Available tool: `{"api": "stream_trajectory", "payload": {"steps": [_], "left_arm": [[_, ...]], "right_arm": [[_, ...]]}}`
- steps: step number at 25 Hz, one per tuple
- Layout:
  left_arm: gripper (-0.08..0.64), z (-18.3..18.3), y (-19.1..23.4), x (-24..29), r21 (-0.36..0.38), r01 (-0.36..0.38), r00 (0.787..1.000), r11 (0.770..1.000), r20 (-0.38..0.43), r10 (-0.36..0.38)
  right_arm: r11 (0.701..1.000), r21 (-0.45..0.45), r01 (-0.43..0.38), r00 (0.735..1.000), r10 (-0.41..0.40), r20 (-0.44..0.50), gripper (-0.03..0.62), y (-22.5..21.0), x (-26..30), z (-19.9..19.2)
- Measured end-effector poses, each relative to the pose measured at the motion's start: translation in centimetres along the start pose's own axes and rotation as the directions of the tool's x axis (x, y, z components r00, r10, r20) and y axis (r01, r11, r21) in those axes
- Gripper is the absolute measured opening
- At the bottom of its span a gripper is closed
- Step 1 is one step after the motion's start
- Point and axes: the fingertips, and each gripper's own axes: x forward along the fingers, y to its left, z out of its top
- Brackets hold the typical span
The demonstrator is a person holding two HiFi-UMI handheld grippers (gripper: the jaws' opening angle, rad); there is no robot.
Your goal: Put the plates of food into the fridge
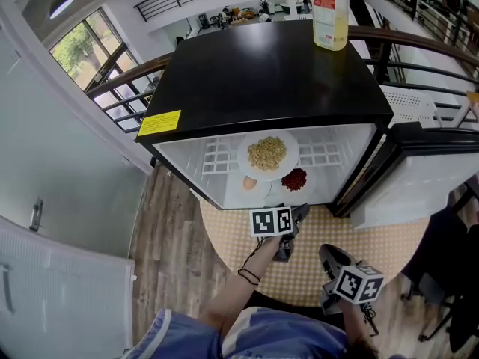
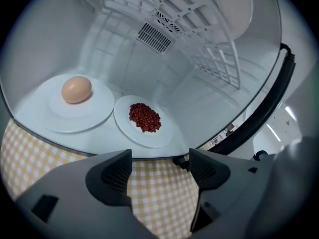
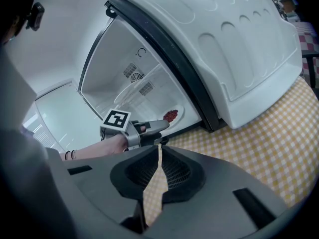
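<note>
Three white plates stand inside the open fridge (image 1: 262, 73). A plate of noodles (image 1: 246, 158) rests on the wire shelf. On the floor below it are a plate with an egg (image 2: 60, 117) at the left and a plate of red beans (image 2: 123, 125) at the right, both near the front edge. My left gripper (image 2: 159, 171) is open and empty, just outside the fridge over the checked cloth and in front of the bean plate; the head view shows it as the left gripper (image 1: 299, 213). My right gripper (image 3: 159, 156) is shut and empty, held back over the table, as the right gripper (image 1: 330, 255).
The fridge door (image 1: 419, 172) stands open to the right. A bottle of yellow oil (image 1: 330, 13) is on the fridge's black top. The fridge stands on a round table with a yellow checked cloth (image 1: 299, 271). Railings run behind it.
</note>
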Motion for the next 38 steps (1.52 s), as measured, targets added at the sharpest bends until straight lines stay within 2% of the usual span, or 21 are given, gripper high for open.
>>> {"api": "stream_trajectory", "payload": {"steps": [2, 5, 7, 10, 12, 14, 17, 21, 25, 28, 34, 38], "left_arm": [[0.359, -0.4, -0.5, -0.9, 0.019, 0.025, 1.000, 1.000, 0.013, -0.025], [0.357, -0.6, -1.9, -3.2, 0.090, 0.068, 0.995, 0.994, 0.062, -0.074], [0.357, -1.0, -2.9, -5.1, 0.160, 0.087, 0.991, 0.983, 0.089, -0.102], [0.356, -3.1, -3.7, -8.4, 0.245, 0.112, 0.988, 0.963, 0.079, -0.135], [0.356, -4.7, -3.3, -10.7, 0.230, 0.108, 0.986, 0.967, 0.098, -0.134], [0.343, -6.1, -2.6, -12.8, 0.185, 0.102, 0.983, 0.978, 0.135, -0.127], [0.259, -7.0, -1.6, -15.3, 0.154, 0.079, 0.976, 0.985, 0.190, -0.108], [0.202, -7.3, -1.7, -17.7, 0.203, 0.061, 0.971, 0.977, 0.216, -0.105], [0.113, -7.1, -1.8, -19.6, 0.230, 0.041, 0.957, 0.972, 0.269, -0.104], [0.098, -7.6, -1.8, -20.7, 0.233, 0.045, 0.954, 0.971, 0.279, -0.111], [0.092, -8.8, -2.1, -24.5, 0.284, 0.029, 0.943, 0.958, 0.311, -0.121], [0.091, -10.3, -3.0, -28.7, 0.378, 0.006, 0.930, 0.926, 0.339, -0.144]], "right_arm": [[1.000, -0.003, -0.002, 1.000, 0.002, 0.001, 0.034, 0.1, 0.0, 0.0], [1.000, -0.011, -0.008, 1.000, 0.008, 0.001, 0.034, 0.4, 0.0, 0.0], [1.000, -0.019, -0.011, 1.000, 0.011, -0.001, 0.034, 0.5, 0.0, 0.0], [0.999, -0.032, -0.019, 1.000, 0.019, -0.009, 0.034, 0.8, 0.0, -0.2], [0.999, -0.037, -0.028, 0.999, 0.028, -0.018, 0.034, 1.1, 0.1, -0.5], [0.998, -0.040, -0.040, 0.999, 0.038, -0.031, 0.034, 1.4, 0.1, -0.9], [0.997, -0.052, -0.055, 0.997, 0.052, -0.051, 0.034, 1.8, 0.5, -1.6], [0.994, -0.081, -0.072, 0.995, 0.066, -0.072, 0.034, 2.6, 1.2, -2.6], [0.992, -0.084, -0.093, 0.993, 0.087, -0.075, 0.034, 3.8, 1.7, -3.6], [0.991, -0.088, -0.104, 0.993, 0.098, -0.073, 0.034, 4.8, 1.9, -4.3], [0.986, -0.113, -0.120, 0.992, 0.113, -0.063, 0.034, 7.8, 2.3, -6.1], [0.985, -0.120, -0.125, 0.991, 0.118, -0.063, 0.034, 10.2, 1.5, -8.4]]}}
